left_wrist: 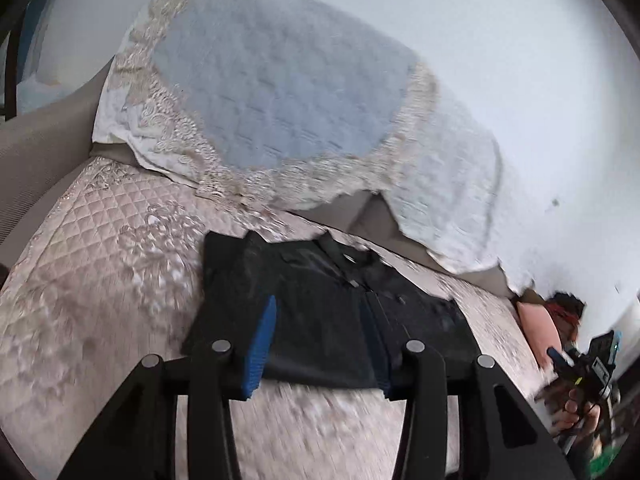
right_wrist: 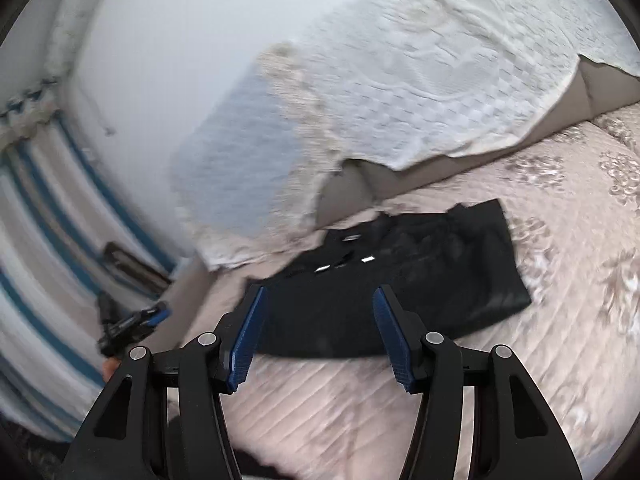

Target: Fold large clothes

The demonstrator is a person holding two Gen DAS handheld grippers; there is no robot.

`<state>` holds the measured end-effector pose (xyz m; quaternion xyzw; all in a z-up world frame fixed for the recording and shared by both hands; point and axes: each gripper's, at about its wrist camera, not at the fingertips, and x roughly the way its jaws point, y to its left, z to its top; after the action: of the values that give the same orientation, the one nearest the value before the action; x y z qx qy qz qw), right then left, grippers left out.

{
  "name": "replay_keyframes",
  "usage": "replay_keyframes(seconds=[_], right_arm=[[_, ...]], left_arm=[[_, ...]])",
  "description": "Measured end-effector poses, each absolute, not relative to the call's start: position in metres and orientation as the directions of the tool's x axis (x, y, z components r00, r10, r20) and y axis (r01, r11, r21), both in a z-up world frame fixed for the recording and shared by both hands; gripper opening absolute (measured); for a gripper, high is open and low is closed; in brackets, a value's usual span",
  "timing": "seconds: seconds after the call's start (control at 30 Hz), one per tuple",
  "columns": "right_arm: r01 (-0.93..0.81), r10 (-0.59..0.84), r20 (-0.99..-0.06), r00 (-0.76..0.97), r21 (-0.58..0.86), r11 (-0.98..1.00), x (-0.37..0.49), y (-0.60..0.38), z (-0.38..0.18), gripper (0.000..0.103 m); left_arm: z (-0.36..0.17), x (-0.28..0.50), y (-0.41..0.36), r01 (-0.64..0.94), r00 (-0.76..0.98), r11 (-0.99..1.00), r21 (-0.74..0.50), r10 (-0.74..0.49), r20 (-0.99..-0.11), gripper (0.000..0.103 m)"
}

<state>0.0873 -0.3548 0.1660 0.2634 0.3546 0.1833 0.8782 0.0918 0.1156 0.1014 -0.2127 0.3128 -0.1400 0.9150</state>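
A black garment lies folded into a flat rectangle on the quilted beige sofa seat. It also shows in the right wrist view. My left gripper is open and empty, held above the garment's near edge. My right gripper is open and empty, also above the garment's near edge. The right gripper appears at the far right of the left wrist view. The left gripper appears at the left of the right wrist view.
The sofa backrest carries a pale blue quilted cover with lace trim and a white textured throw. A pink cushion lies at the seat's right end. A blue-striped curtain hangs at the left.
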Motion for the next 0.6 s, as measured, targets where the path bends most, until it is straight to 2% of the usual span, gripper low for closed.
replay_keyframes(seconds=[0.13, 0.27, 0.3, 0.4, 0.47, 0.53, 0.6], right_arm=[[-0.198, 0.640, -0.492, 0.590, 0.680, 0.706, 0.041, -0.325, 0.150, 0.057], [-0.180, 0.666, -0.505, 0.549, 0.706, 0.685, 0.017, -0.304, 0.142, 0.057], [-0.214, 0.661, -0.494, 0.565, 0.686, 0.696, 0.011, -0.301, 0.151, 0.057], [-0.303, 0.567, -0.534, 0.627, 0.504, 0.809, 0.000, -0.280, 0.182, 0.057], [-0.349, 0.599, -0.542, 0.589, 0.498, 0.794, 0.005, -0.269, 0.181, 0.057], [-0.352, 0.609, -0.566, 0.557, 0.503, 0.789, 0.018, -0.264, 0.167, 0.057], [-0.294, 0.557, -0.597, 0.578, 0.485, 0.824, 0.026, -0.270, 0.150, 0.057]], left_arm=[[0.102, 0.052, 0.108, 0.169, 0.759, 0.857, -0.486, -0.428, -0.491, 0.050], [0.109, 0.022, 0.101, 0.202, 0.749, 0.842, -0.499, -0.462, -0.475, 0.050], [0.116, 0.015, 0.100, 0.218, 0.756, 0.843, -0.492, -0.464, -0.461, 0.050], [0.140, -0.004, 0.096, 0.259, 0.782, 0.846, -0.465, -0.467, -0.413, 0.050], [0.153, -0.011, 0.091, 0.286, 0.802, 0.860, -0.422, -0.456, -0.386, 0.058], [0.153, -0.011, 0.089, 0.266, 0.818, 0.876, -0.402, -0.426, -0.387, 0.060], [0.142, -0.005, 0.083, 0.246, 0.805, 0.880, -0.407, -0.419, -0.420, 0.060]])
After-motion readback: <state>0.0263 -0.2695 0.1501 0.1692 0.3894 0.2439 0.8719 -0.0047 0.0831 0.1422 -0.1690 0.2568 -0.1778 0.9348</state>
